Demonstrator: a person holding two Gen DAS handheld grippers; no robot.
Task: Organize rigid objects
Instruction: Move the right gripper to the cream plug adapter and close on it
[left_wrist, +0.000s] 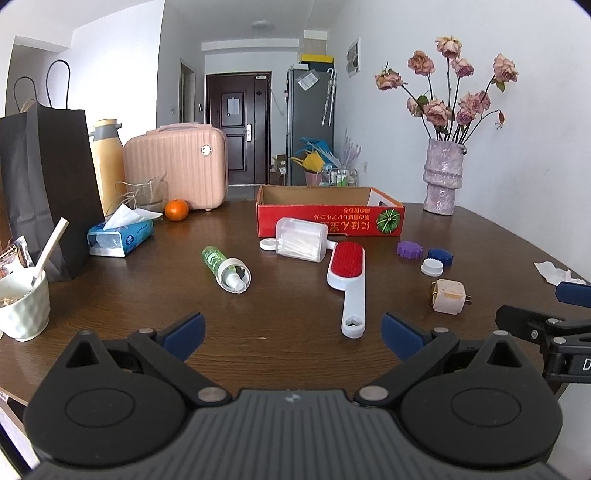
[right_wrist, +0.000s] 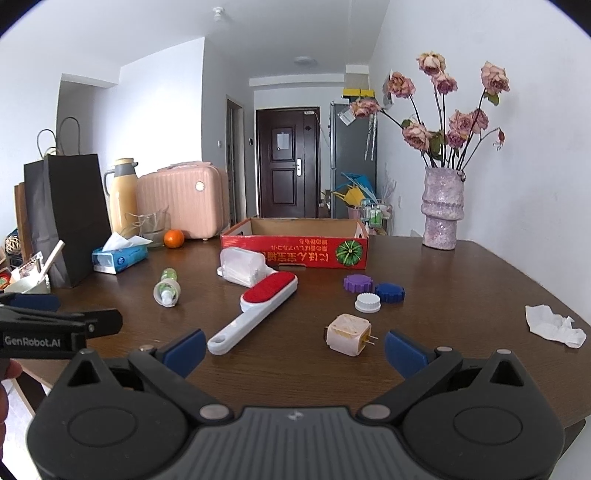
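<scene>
On the brown table lie a red and white lint brush (left_wrist: 349, 282) (right_wrist: 258, 306), a green spray bottle (left_wrist: 226, 264) (right_wrist: 167, 287), a clear cotton swab box (left_wrist: 300, 240) (right_wrist: 243, 266), a pink plug adapter (left_wrist: 448, 296) (right_wrist: 349, 334), and purple (left_wrist: 409, 249) (right_wrist: 356, 283), blue (left_wrist: 440, 256) (right_wrist: 389, 292) and white (left_wrist: 432, 266) (right_wrist: 368, 302) caps. A red cardboard box (left_wrist: 328, 218) (right_wrist: 295, 249) stands open behind them. My left gripper (left_wrist: 291, 338) and my right gripper (right_wrist: 293, 354) hover open near the front edge, holding nothing.
At the left stand a black paper bag (left_wrist: 44, 177), tissue pack (left_wrist: 120, 236), bowl with spoon (left_wrist: 24, 306), thermos, pink case (left_wrist: 177, 168) and an orange (left_wrist: 176, 209). A flower vase (left_wrist: 441, 179) sits at the back right. A crumpled tissue (right_wrist: 554, 325) lies at the right edge.
</scene>
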